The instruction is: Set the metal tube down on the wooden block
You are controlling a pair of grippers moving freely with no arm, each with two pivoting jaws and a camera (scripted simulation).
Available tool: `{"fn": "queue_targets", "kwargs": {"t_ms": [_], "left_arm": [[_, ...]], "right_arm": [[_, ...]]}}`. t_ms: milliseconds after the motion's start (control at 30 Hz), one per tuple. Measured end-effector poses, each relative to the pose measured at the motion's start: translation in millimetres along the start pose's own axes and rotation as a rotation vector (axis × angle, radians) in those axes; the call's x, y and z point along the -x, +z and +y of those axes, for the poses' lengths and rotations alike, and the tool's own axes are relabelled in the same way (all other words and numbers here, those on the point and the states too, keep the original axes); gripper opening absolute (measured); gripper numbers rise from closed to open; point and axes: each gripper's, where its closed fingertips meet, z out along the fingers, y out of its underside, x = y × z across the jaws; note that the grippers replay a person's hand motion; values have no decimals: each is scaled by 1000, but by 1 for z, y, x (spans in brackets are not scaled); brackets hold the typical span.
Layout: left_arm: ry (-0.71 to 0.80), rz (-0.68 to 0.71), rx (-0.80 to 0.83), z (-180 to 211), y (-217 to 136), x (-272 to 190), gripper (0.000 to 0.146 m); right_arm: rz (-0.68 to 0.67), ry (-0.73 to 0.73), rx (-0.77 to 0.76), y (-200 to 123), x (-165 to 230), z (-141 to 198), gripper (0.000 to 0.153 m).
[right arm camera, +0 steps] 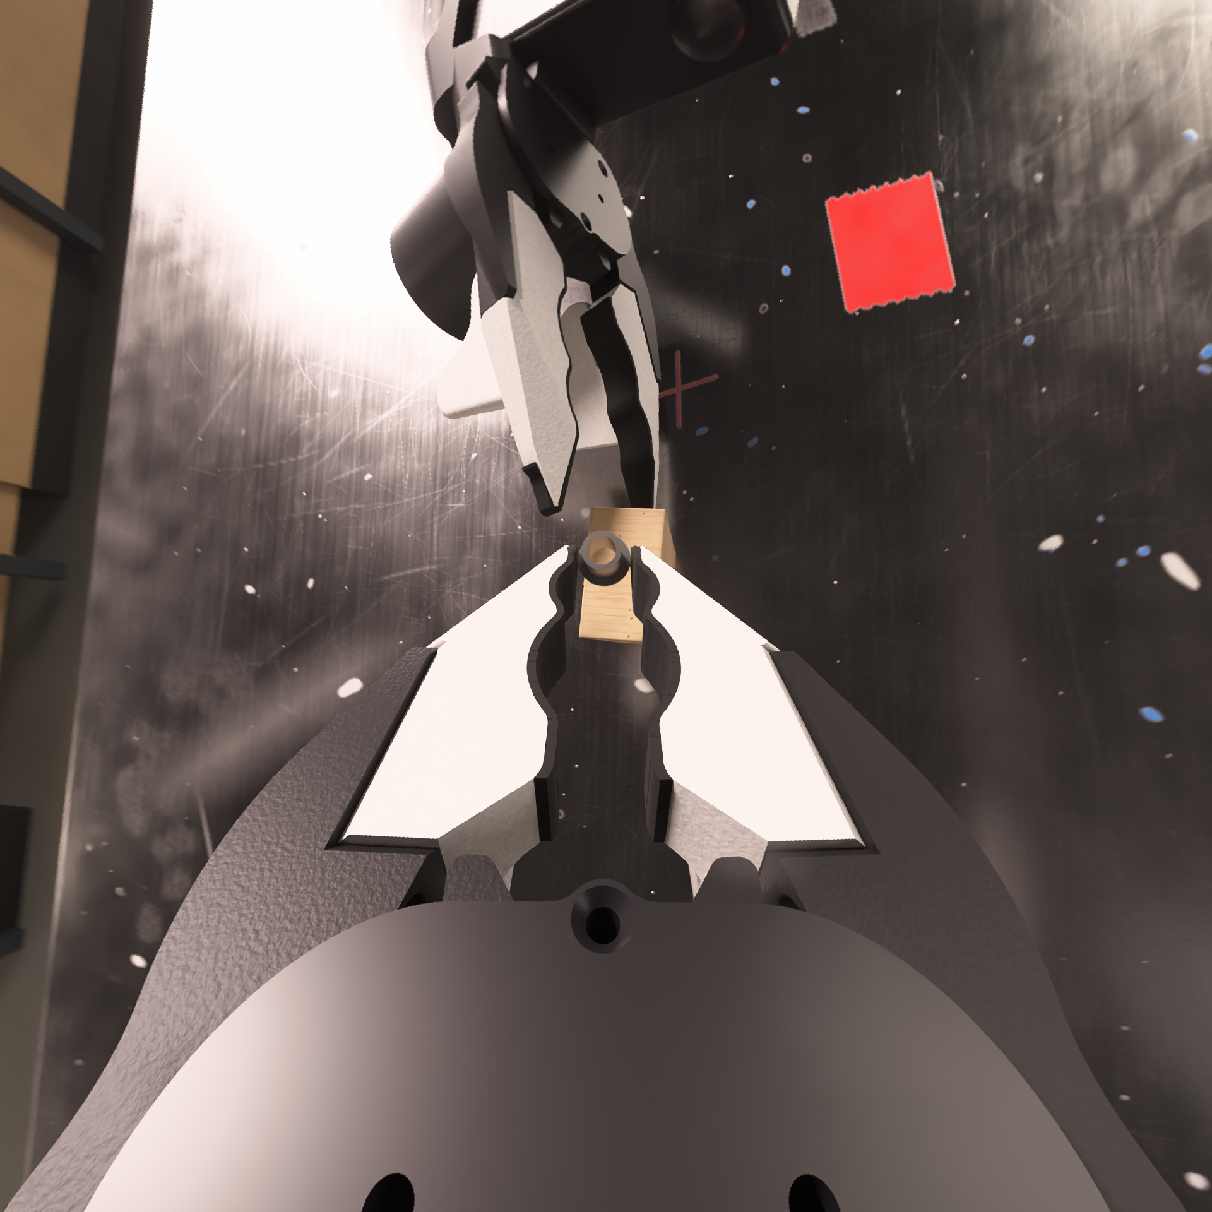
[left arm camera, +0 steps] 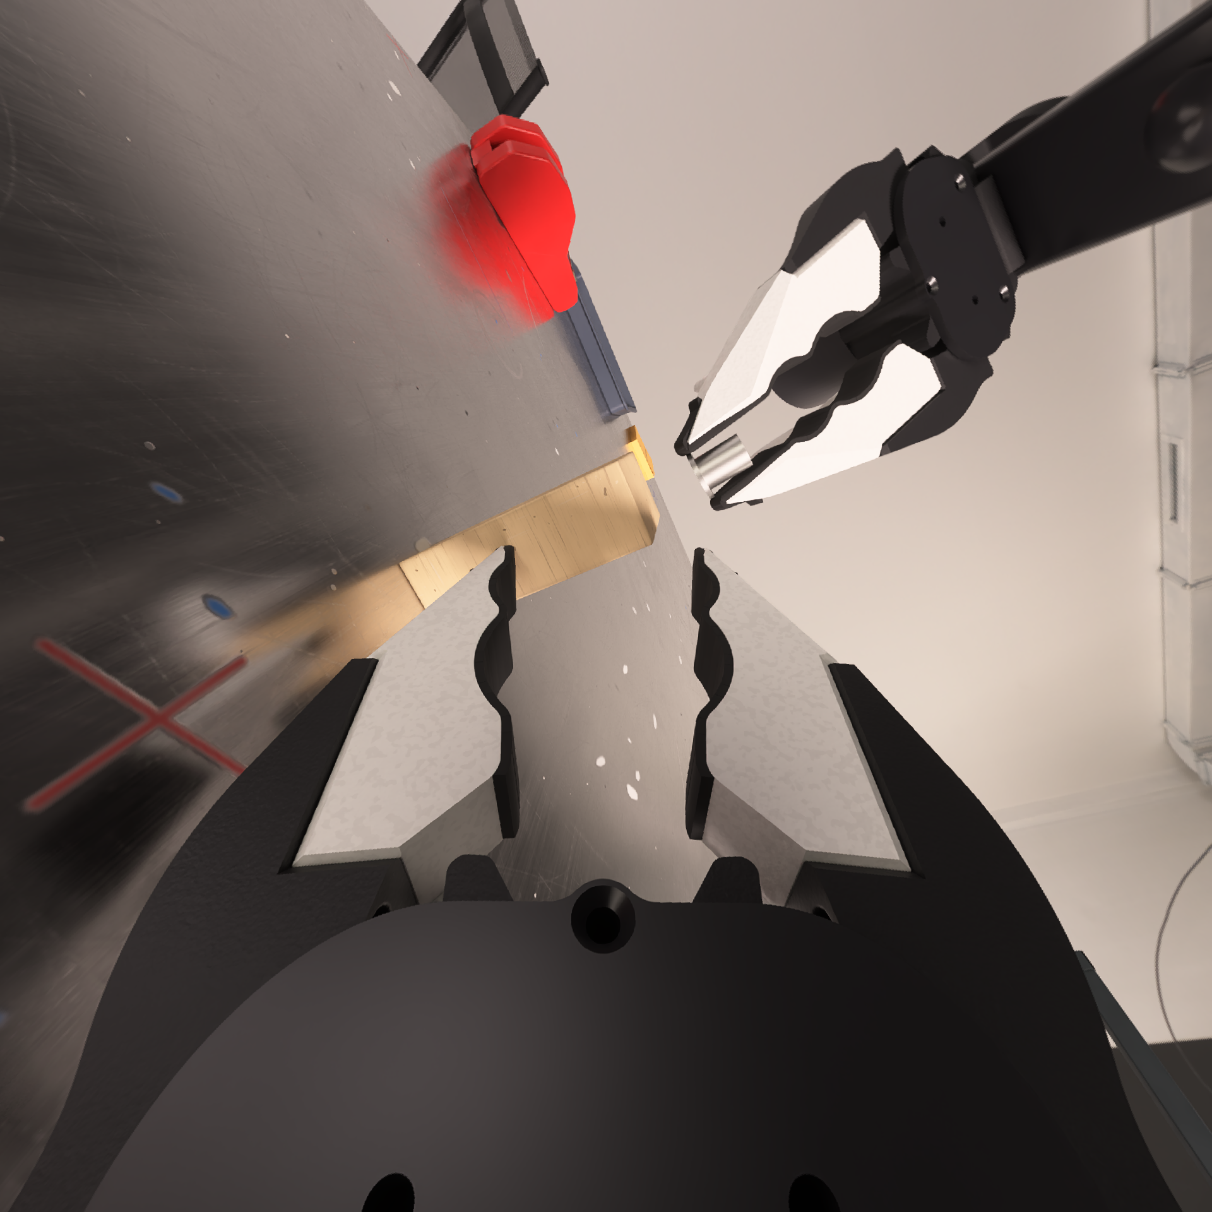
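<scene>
Item 1, left wrist view, far left: red cross mark (left arm camera: 141, 721) on the scratched metal table (left arm camera: 262, 328).

Item 2: wooden block (left arm camera: 564, 525), pale, lying flat on the table just beyond our left gripper (left arm camera: 603, 564). We record the left gripper's fingers as spread apart with nothing between them.

Item 3: red plastic piece (left arm camera: 525, 203) resting on the table farther off, with a dark framed object (left arm camera: 485, 59) behind it.

Item 4, right of the block: right gripper (left arm camera: 718, 469), clear of the table, its fingertips pinching the metal tube (left arm camera: 721, 459). The tube's short silvery end pokes out between the tips, near the block's far corner but apart from it.

Item 5, right wrist view: we see the metal tube (right arm camera: 602, 557) end-on, a hollow ring clamped at the very tips of the right gripper (right arm camera: 602, 557). The wooden block (right arm camera: 613, 610) lies directly behind it. The left gripper (right arm camera: 597, 498) hangs over the block's far end. A red square (right arm camera: 888, 242) sits on the table to the right.
</scene>
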Motion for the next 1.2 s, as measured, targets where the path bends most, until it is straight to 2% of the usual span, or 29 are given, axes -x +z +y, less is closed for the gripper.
{"fn": "queue_targets", "kwargs": {"t_ms": [167, 333, 1200], "left_arm": [[0, 2, 2, 0, 0, 0, 54], [0, 2, 2, 0, 0, 0, 54], [-8, 2, -7, -1, -1, 1, 54]], "right_arm": [[-24, 107, 4, 0, -4, 4, 16], [-82, 147, -2, 3, 3, 5, 16], [18, 81, 72, 10, -2, 9, 16]]}}
